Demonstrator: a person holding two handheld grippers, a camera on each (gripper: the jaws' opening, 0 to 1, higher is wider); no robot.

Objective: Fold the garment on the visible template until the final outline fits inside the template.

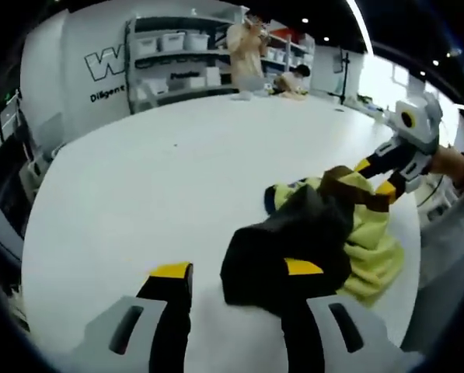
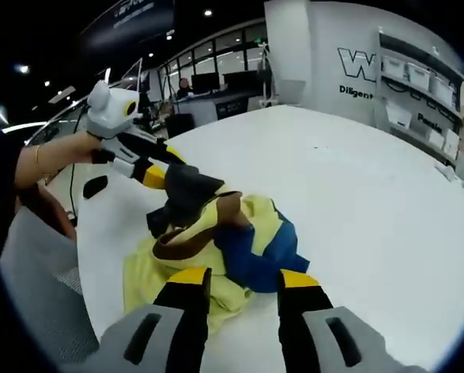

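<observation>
The garment (image 1: 325,233) lies crumpled in a heap near the table's edge, a mix of pale yellow, black, brown and blue cloth; in the left gripper view the left gripper (image 1: 235,272) stands just at the heap's near side, its jaws parted, the right-hand jaw overlapping the black fold and the other over bare table; whether that jaw touches the cloth I cannot tell; in the same view the right gripper (image 1: 375,177) comes in from the right, held by a hand, its yellow-tipped jaws closed on the brown and yellow cloth at the top of the heap; in the right gripper view the garment (image 2: 224,241) sits just beyond the right gripper (image 2: 243,280), whose jaws stand apart with the yellow and blue folds between and ahead of them; there the left gripper (image 2: 158,172) enters from the left, its tips buried in the black cloth, which rises to a peak at them; the table (image 1: 177,179) is white, round-edged and broad; beyond it stand shelves (image 1: 173,54) with white bins, a wall with large lettering, and a person (image 1: 247,47) standing by the far side.
</observation>
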